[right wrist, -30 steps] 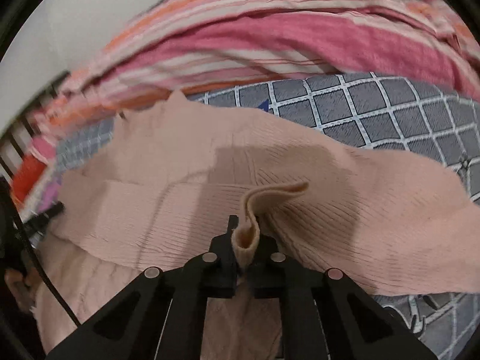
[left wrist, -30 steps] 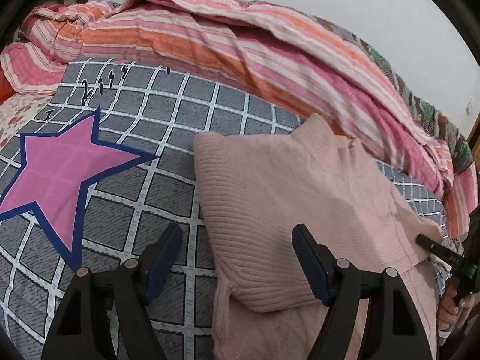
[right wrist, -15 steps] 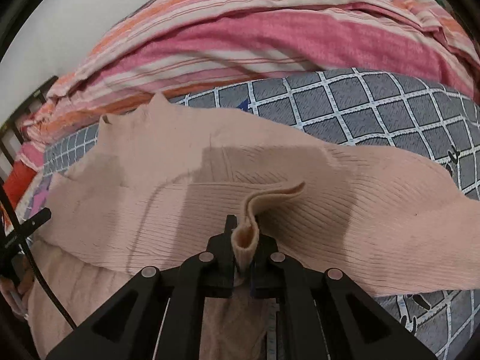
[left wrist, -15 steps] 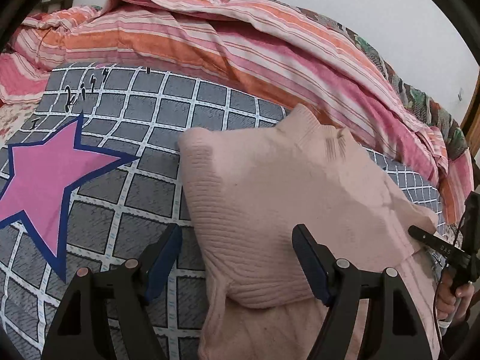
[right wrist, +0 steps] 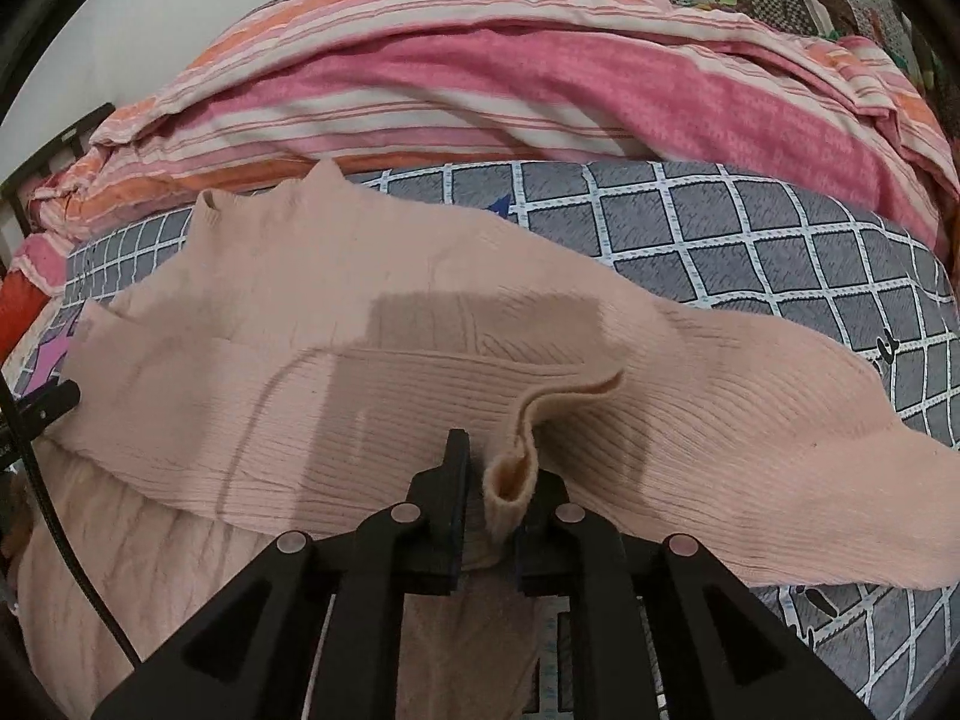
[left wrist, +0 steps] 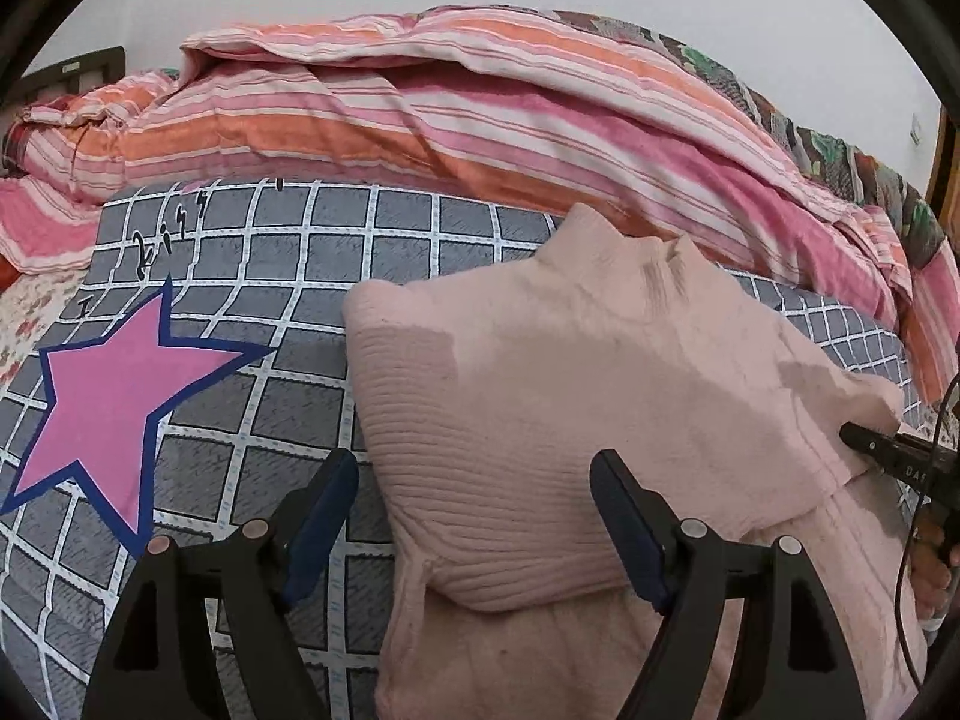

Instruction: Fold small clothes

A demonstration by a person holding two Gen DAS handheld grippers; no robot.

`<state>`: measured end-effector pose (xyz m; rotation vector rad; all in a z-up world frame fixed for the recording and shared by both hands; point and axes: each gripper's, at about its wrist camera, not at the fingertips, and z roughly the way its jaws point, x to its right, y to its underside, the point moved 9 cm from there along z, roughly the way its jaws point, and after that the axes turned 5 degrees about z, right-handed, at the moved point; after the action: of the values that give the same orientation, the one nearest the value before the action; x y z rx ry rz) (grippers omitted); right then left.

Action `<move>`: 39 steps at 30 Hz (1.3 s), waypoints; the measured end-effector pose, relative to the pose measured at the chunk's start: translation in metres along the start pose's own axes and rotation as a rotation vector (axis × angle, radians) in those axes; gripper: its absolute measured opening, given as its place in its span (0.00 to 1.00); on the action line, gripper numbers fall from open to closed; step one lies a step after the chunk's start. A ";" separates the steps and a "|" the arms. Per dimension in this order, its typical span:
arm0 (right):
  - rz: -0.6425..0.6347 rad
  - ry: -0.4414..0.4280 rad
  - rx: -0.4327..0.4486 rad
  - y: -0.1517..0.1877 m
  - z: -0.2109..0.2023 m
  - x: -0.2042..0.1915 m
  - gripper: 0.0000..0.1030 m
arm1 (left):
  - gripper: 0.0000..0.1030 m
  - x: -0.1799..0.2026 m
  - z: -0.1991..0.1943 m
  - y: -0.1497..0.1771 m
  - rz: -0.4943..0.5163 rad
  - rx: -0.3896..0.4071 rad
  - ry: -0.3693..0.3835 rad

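A pale pink knit sweater [left wrist: 570,390] lies on the bed, its collar toward the quilt and one side folded over the body. My left gripper [left wrist: 474,468] hovers over the sweater's near left edge, its jaws wide and opening, nothing pinched. My right gripper [right wrist: 498,462] is opening around the folded sleeve cuff [right wrist: 507,492]. The cuff still stands between the jaws, and a gap shows beside the left pad. The sweater [right wrist: 360,300] spreads out ahead of that gripper. From the left wrist view, the right gripper [left wrist: 882,450] touches the sweater's right edge.
The grey checked bedsheet [left wrist: 270,276] carries a pink star [left wrist: 120,396] left of the sweater. A bunched pink and orange striped quilt [left wrist: 420,120] runs along the far side, and the quilt [right wrist: 540,78] fills the back of the right wrist view. A hand [left wrist: 930,576] shows at the right.
The right gripper's jaws have parted from the cuff they were pinching, and the cuff has sagged a little. The left wrist view has rolled slightly; the sweater lies as before.
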<state>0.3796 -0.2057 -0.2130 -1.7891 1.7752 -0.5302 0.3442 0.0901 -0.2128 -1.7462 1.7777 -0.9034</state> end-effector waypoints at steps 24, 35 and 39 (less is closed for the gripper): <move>0.523 0.111 0.131 0.078 -0.129 0.285 0.75 | 0.76 -0.009 -0.001 0.002 -0.066 0.009 0.046; 0.609 0.235 0.083 0.058 -0.110 0.329 0.22 | 0.76 -0.008 -0.002 0.001 -0.071 0.010 0.056; 0.510 0.296 0.098 0.045 -0.115 0.319 0.07 | 0.76 -0.006 -0.003 0.001 -0.066 0.014 0.056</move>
<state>0.2866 -0.5343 -0.1869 -1.1667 2.2600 -0.6745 0.3421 0.0968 -0.2122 -1.7959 1.7535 -0.9993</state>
